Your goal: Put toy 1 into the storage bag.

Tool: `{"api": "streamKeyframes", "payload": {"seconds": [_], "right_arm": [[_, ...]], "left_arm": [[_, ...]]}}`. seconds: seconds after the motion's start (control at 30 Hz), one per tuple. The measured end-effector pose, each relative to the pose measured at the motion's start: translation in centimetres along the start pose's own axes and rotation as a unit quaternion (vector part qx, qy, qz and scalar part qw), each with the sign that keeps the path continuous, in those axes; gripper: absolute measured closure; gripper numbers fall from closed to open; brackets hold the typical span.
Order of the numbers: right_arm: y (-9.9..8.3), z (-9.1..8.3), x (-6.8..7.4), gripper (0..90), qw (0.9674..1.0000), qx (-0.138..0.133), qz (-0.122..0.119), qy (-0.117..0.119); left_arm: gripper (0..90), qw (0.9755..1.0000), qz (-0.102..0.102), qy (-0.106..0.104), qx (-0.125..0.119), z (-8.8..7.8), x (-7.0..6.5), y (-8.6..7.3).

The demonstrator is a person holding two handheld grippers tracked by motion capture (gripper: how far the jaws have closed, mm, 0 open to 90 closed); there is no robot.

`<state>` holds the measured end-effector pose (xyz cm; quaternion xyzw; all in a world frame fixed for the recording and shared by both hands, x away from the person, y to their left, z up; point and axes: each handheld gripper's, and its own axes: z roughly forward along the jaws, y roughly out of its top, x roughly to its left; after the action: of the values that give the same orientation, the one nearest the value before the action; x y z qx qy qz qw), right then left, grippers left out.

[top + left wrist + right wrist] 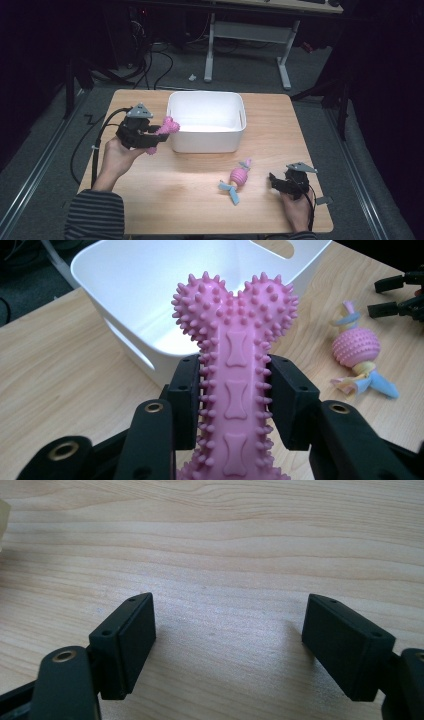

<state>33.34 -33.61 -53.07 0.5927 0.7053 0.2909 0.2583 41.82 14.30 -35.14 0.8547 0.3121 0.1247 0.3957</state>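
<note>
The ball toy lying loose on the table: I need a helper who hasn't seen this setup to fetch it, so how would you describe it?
Start at the white bin at the far middle of the wooden table. Come toward the person's side, right of centre, to the ball toy lying flat near the open right gripper. Unlike the pink spiky bone clamped in the left gripper, it is a pink nubbed ball with blue and pale fabric tails.

Left gripper (pixel 156 136) sits at left centre of the high view, forearm in a striped sleeve (pixel 95 215) entering from the lower left; its jaws are clamped on the shaft of a pink spiked bone toy (pixel 235 385). Right gripper (pixel 274 181) sits at lower right, jaws spread wide with nothing between them.
</note>
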Motion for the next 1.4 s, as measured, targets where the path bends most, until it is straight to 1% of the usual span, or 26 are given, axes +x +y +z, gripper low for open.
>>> {"api": "streamKeyframes", "payload": {"seconds": [0.07,0.1,0.2,0.33,0.37,0.47,0.53,0.6,0.7,0.83,0.9,1.0,1.03,1.1,1.4], "right_arm": [[0.0,0.0,0.0,21.7,1.0,0.0,-0.001,0.0],[0.0,0.0,0.0,21.7,1.0,0.0,0.0,0.0],[0.0,0.0,0.0,21.7,1.0,0.0,0.0,0.001],[0.0,0.0,0.0,21.7,1.0,0.0,0.0,0.001],[0.0,0.0,0.0,21.7,1.0,0.0,0.0,0.001],[0.0,0.0,0.0,21.7,1.0,0.0,0.0,0.001],[0.0,0.0,0.0,21.7,1.0,0.0,0.0,0.001],[0.0,0.0,0.0,21.7,1.0,0.0,0.0,0.001],[0.0,0.0,0.0,21.7,1.0,0.0,0.0,0.002],[0.0,0.0,0.0,21.7,1.0,0.0,0.0,0.002],[0.0,0.0,0.0,21.7,1.0,0.0,0.0,0.002],[0.0,0.0,0.0,21.7,1.0,0.0,-0.001,0.002],[0.0,0.0,0.0,21.7,1.0,0.0,-0.001,0.002],[0.0,0.0,0.0,21.7,1.0,0.0,-0.001,0.003],[0.0,0.0,0.0,21.8,1.0,0.0,-0.002,0.005]], "left_arm": [[59.5,1.0,-0.004,-0.003,-0.002,0.3,0.2,0.7],[59.5,1.0,-0.003,-0.003,-0.002,0.5,0.2,1.2],[59.5,1.0,0.002,-0.007,0.0,0.9,0.3,1.9],[59.5,0.9999,0.012,-0.006,0.008,1.6,0.3,3.1],[59.5,0.9999,0.012,-0.005,0.005,1.7,0.3,3.3],[59.5,0.9998,0.014,-0.01,0.003,2.0,0.4,3.9],[59.5,0.9999,0.01,-0.008,0.001,2.6,0.5,4.2],[59.5,0.9999,0.009,-0.011,0.004,3.0,0.6,4.3],[59.5,0.9997,0.013,-0.01,0.016,4.0,0.8,4.8],[59.5,0.9999,0.01,-0.011,0.006,4.6,0.7,5.4],[59.5,0.9999,0.009,-0.01,0.003,4.9,0.8,5.6],[59.4,0.9999,0.011,-0.003,0.007,5.3,0.9,6.0],[59.4,0.9999,0.012,-0.003,0.008,5.4,0.9,6.1],[59.3,0.9998,0.017,0.004,0.006,5.6,0.9,6.5],[59.2,0.9998,0.009,0.009,0.018,7.8,1.3,7.9]]}}
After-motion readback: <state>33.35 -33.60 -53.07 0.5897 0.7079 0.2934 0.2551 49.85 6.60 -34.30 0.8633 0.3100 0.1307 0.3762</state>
